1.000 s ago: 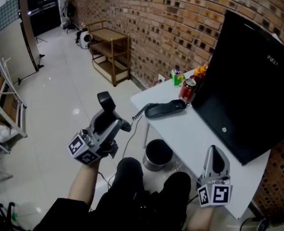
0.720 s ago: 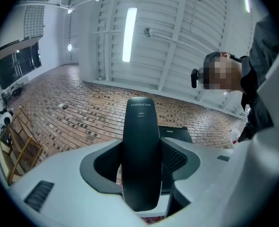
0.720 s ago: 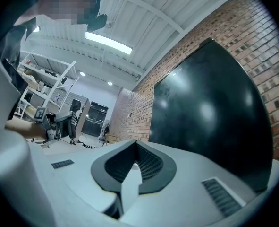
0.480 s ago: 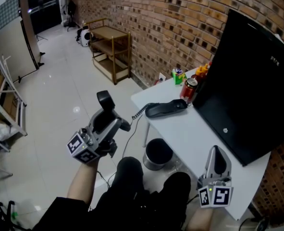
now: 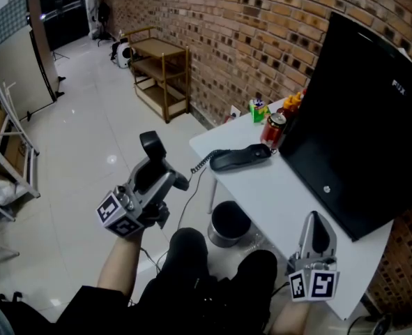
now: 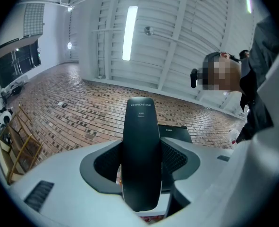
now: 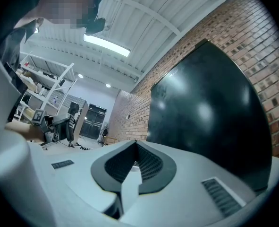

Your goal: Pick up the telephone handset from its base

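Observation:
My left gripper [image 5: 162, 169] hangs over the floor to the left of the white table [image 5: 275, 195], pointing upward. It is shut on the black telephone handset [image 5: 150, 146]. In the left gripper view the handset [image 6: 140, 141] stands upright between the two pads, with the left gripper [image 6: 140, 155] closed round its middle. A coiled cord [image 5: 201, 164] runs from the handset to the black telephone base [image 5: 239, 158] on the table's far left part. My right gripper [image 5: 314, 223] rests low at the table's near edge, jaws together and holding nothing. The right gripper [image 7: 135, 162] faces the big black screen.
A large black screen [image 5: 366, 117] leans along the table's right side. A red can [image 5: 272, 128], a green carton [image 5: 256, 109] and orange bottles stand behind the base. A black round bin [image 5: 229, 222] sits under the table. A wooden shelf [image 5: 162, 75] stands against the brick wall.

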A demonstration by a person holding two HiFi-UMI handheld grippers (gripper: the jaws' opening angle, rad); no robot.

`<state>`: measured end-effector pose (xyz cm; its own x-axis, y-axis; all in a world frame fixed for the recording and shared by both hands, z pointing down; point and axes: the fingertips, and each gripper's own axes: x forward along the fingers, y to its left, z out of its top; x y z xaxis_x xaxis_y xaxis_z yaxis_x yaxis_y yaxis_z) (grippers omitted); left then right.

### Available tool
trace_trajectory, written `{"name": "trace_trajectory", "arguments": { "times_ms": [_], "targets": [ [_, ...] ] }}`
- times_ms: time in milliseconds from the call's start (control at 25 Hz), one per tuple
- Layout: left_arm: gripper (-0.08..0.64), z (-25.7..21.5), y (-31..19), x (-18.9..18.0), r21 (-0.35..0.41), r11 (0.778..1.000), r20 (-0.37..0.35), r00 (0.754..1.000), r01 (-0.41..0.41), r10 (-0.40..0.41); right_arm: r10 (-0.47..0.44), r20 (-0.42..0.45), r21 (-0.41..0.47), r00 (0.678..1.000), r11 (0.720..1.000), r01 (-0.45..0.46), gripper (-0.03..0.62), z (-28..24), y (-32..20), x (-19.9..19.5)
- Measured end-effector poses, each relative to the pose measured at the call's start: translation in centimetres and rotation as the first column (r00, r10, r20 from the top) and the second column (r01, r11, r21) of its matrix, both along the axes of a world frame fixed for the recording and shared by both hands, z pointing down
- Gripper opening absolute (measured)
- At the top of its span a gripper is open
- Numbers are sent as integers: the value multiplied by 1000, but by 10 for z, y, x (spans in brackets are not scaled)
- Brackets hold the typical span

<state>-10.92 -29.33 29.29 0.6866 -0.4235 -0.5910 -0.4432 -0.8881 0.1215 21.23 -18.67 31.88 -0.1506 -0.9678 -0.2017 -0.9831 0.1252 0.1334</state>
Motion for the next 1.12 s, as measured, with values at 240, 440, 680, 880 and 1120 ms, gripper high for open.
{"name": "trace_trajectory", "arguments": {
  "times_ms": [240, 440, 680, 880, 1120],
  "targets": [
    [256, 2, -2, 0, -2, 1000, 10, 1000, 12, -12, -26, 10, 4, 1000, 1000, 26, 8, 0, 0, -3],
    [256, 1, 3, 4, -10, 1000, 8, 1000, -18, 18, -37, 20, 3, 999, 999, 37, 8, 0, -1, -6],
    [256, 4, 0, 2, -18, 1000, 16, 1000, -14, 14, -37, 37, 6, 999, 999, 37, 8, 1, -1, -4],
    [256, 4, -3, 1, -11, 1000, 16, 1000, -2, 2, -35, 45, 7, 998, 999, 35, 8, 2, -4, -4],
    [256, 12, 0, 4, 1, 1000, 67, 998, 10, -10, -35, 40, 6, 999, 999, 35, 9, 2, -1, -10]
  ]
}}
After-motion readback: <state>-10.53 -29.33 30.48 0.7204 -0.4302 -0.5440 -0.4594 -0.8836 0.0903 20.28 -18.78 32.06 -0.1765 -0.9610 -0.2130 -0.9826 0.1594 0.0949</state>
